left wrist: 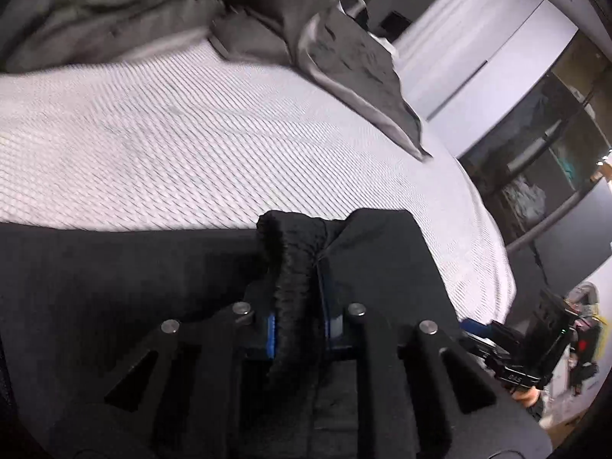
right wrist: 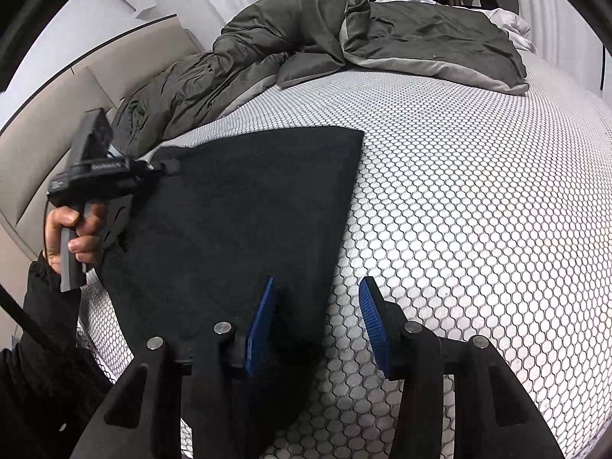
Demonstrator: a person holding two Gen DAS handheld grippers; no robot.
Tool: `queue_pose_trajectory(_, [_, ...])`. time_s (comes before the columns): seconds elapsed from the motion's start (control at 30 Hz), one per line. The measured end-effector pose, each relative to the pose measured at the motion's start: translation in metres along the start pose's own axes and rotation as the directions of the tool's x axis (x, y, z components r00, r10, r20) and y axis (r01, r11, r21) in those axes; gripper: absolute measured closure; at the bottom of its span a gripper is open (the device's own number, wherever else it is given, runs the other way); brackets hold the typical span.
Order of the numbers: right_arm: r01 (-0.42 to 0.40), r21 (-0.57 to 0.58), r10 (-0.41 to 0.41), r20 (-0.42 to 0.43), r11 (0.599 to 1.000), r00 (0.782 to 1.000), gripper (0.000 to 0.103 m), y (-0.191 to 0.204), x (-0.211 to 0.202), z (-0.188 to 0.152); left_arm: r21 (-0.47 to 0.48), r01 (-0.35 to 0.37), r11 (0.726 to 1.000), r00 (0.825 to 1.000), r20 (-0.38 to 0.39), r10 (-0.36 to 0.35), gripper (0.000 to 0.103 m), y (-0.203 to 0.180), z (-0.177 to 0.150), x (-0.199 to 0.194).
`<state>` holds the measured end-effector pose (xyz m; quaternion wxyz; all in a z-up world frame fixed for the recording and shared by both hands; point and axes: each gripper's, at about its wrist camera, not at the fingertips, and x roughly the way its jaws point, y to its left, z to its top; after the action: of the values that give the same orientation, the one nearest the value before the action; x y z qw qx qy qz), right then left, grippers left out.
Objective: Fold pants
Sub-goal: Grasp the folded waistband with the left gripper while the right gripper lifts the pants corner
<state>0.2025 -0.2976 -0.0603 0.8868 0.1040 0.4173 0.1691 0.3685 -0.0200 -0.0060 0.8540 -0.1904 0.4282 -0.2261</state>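
The black pants (right wrist: 244, 206) lie folded flat on the white honeycomb-patterned bed (right wrist: 478, 199). In the left wrist view my left gripper (left wrist: 298, 298) is shut on a bunched edge of the pants (left wrist: 294, 252), which fill the lower frame. The left gripper also shows in the right wrist view (right wrist: 168, 166) at the pants' far left corner, held by a hand. My right gripper (right wrist: 317, 310) is open and empty, with blue pads (right wrist: 373, 317), hovering over the pants' near right edge. It shows at the lower right of the left wrist view (left wrist: 474, 325).
A crumpled dark grey duvet (right wrist: 306, 38) lies across the far side of the bed. A beige headboard (right wrist: 46, 126) is at the left. An open wardrobe with shelves (left wrist: 535, 160) stands past the bed's edge.
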Motion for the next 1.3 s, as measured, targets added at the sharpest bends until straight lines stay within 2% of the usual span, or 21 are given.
queue_pose_trajectory(0.07, [-0.005,-0.004,0.005,-0.007,1.000,1.000,0.056,0.003,0.002,-0.002,-0.021,-0.114,0.993,0.993,-0.024,0.114,0.081,0.012,0.002,0.006])
queue_pose_trajectory(0.13, [-0.009,-0.015,0.008,-0.025,1.000,1.000,0.054,0.006,0.008,-0.002,-0.008,-0.193,0.981,0.978,-0.080,0.192,0.059,0.017,-0.005,0.018])
queue_pose_trajectory(0.23, [-0.029,-0.015,0.029,-0.048,0.999,0.998,0.054,0.010,0.010,-0.003,0.030,-0.225,0.974,0.971,-0.077,0.227,0.040,0.008,-0.008,0.006])
queue_pose_trajectory(0.33, [-0.123,0.000,0.123,-0.063,0.992,0.990,0.054,0.013,-0.001,-0.017,0.080,-0.230,0.970,0.973,-0.010,0.232,0.020,-0.009,-0.018,-0.016])
queue_pose_trajectory(0.4, [-0.174,0.010,0.174,-0.075,0.985,0.982,0.054,0.015,-0.004,-0.028,0.105,-0.230,0.968,0.973,0.034,0.227,0.018,-0.027,-0.035,-0.028])
queue_pose_trajectory(0.47, [-0.208,0.029,0.210,-0.087,0.978,0.974,0.054,0.015,-0.002,-0.039,0.172,-0.209,0.963,0.978,0.039,0.205,0.018,-0.050,-0.058,-0.029])
queue_pose_trajectory(0.5, [-0.216,0.050,0.220,-0.094,0.975,0.971,0.061,0.014,0.002,-0.043,0.206,-0.196,0.959,0.981,0.036,0.193,0.018,-0.061,-0.062,-0.024])
queue_pose_trajectory(0.53, [-0.222,0.083,0.230,-0.102,0.972,0.968,0.073,0.011,0.007,-0.048,0.230,-0.188,0.955,0.982,0.028,0.186,0.018,-0.071,-0.067,-0.018])
queue_pose_trajectory(0.63, [-0.261,0.104,0.269,-0.065,0.960,0.961,0.089,0.009,-0.002,-0.061,0.297,-0.186,0.936,0.981,0.003,0.194,0.018,-0.096,-0.087,-0.001])
queue_pose_trajectory(0.67, [-0.277,0.100,0.283,-0.054,0.956,0.958,0.089,0.009,-0.007,-0.064,0.306,-0.190,0.933,0.980,-0.001,0.200,0.018,-0.100,-0.090,0.002])
queue_pose_trajectory(0.8, [-0.260,0.060,0.265,-0.097,0.964,0.959,0.088,0.011,-0.009,-0.079,0.304,-0.182,0.935,0.981,-0.003,0.192,0.018,-0.110,-0.095,0.008])
queue_pose_trajectory(0.87, [-0.272,0.057,0.276,-0.070,0.961,0.959,0.081,0.010,-0.017,-0.076,0.323,-0.161,0.933,0.985,0.001,0.170,0.018,-0.124,-0.108,0.003])
queue_pose_trajectory(0.93, [-0.265,0.056,0.265,0.005,0.963,0.964,0.056,0.004,-0.031,-0.070,0.356,-0.133,0.925,0.990,0.003,0.142,0.018,-0.140,-0.118,0.011])
queue_pose_trajectory(1.0, [-0.256,0.105,0.248,0.083,0.961,0.965,0.055,-0.005,-0.037,-0.061,0.421,-0.091,0.902,0.994,-0.014,0.107,0.018,-0.167,-0.140,0.021])
queue_pose_trajectory(1.1, [-0.229,0.182,0.220,0.068,0.956,0.973,0.055,-0.014,-0.022,-0.048,0.536,-0.057,0.842,0.993,-0.060,0.106,0.018,-0.204,-0.171,0.044])
queue_pose_trajectory(1.17, [-0.223,0.198,0.219,0.041,0.955,0.975,0.055,-0.013,-0.007,-0.039,0.585,-0.089,0.806,0.983,-0.080,0.166,0.016,-0.216,-0.187,0.062])
queue_pose_trajectory(1.2, [-0.216,0.197,0.215,0.025,0.956,0.976,0.055,-0.014,-0.001,-0.036,0.601,-0.128,0.789,0.974,-0.072,0.213,0.015,-0.219,-0.196,0.071])
queue_pose_trajectory(1.3, [-0.195,0.207,0.207,-0.034,0.959,0.978,0.058,-0.014,0.026,-0.020,0.614,-0.162,0.773,0.969,-0.050,0.243,0.010,-0.223,-0.207,0.075])
